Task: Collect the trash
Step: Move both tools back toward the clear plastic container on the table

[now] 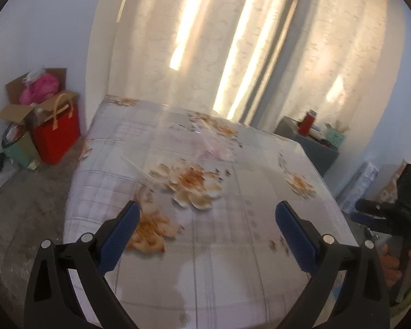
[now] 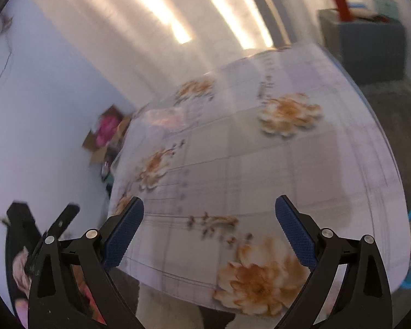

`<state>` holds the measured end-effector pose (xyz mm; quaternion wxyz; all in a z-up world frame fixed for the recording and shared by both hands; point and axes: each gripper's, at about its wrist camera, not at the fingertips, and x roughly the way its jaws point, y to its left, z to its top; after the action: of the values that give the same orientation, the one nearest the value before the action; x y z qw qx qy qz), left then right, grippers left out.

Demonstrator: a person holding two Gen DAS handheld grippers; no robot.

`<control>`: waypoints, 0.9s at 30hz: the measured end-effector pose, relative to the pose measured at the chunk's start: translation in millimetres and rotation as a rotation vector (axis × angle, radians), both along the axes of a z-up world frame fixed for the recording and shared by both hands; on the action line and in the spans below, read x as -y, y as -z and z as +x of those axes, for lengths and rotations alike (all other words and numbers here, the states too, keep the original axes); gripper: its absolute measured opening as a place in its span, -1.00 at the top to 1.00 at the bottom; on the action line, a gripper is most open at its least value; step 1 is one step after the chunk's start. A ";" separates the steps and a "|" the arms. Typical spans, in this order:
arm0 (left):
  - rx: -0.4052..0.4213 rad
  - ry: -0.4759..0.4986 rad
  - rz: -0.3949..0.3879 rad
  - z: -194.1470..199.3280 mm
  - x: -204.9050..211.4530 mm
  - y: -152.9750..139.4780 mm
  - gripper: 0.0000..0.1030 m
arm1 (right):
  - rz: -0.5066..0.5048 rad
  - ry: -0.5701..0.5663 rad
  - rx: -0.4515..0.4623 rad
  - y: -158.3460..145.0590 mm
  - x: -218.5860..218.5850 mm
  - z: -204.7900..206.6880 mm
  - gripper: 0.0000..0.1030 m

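Blue-padded fingers of the left gripper point(image 1: 207, 215) and right gripper point(image 2: 208, 211) stand spread wide, nothing between them, both held level above the floral bed point(image 1: 260, 246). A clear plastic bag point(image 1: 216, 144) lies toward the bed's far side.

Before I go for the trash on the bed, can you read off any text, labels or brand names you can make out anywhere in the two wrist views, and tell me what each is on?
None can be read in either wrist view.
Red bag beside the bed: no print visible.
Cardboard box: no legible marking.
Red container and teal box on the grey stand: any label is too small and blurred.
Clear plastic bag on the bed: no print visible.
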<state>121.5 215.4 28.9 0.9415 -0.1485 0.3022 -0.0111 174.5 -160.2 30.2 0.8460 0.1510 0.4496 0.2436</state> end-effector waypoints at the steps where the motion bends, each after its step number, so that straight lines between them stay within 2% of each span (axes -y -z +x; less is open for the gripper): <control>1: -0.002 -0.005 -0.001 4.9 -2.2 1.0 -0.89 | -0.016 -0.035 0.009 -8.0 -8.3 4.3 -0.80; 5: -0.040 -0.038 0.010 26.8 -11.8 9.1 -0.89 | -0.025 -0.127 -0.001 -23.0 -38.5 37.7 -0.80; 9: -0.096 -0.082 -0.058 46.8 -28.0 22.2 -0.89 | -0.063 -0.186 -0.032 -22.1 -74.1 79.2 -0.80; 11: -0.120 -0.112 -0.072 56.9 -36.3 28.2 -0.89 | -0.038 -0.233 -0.086 -15.4 -96.1 102.9 -0.80; 13: -0.132 -0.135 -0.085 67.1 -43.6 32.9 -0.89 | -0.019 -0.251 -0.158 -4.1 -120.5 130.8 -0.80; 15: -0.144 -0.152 -0.091 78.8 -49.8 36.9 -0.87 | -0.019 -0.251 -0.192 0.8 -139.7 147.8 -0.80; 20: -0.185 -0.173 -0.052 108.9 -56.5 48.4 -0.72 | -0.056 -0.228 -0.255 16.2 -187.0 196.2 -0.80; 27: -0.257 -0.197 -0.041 132.8 -68.4 70.6 -0.43 | -0.158 -0.255 -0.273 30.7 -239.3 221.9 -0.80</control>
<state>254.3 283.8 -41.7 0.8884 -0.1970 0.4038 0.0942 396.4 79.0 -0.5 0.7488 0.0575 0.5933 0.2899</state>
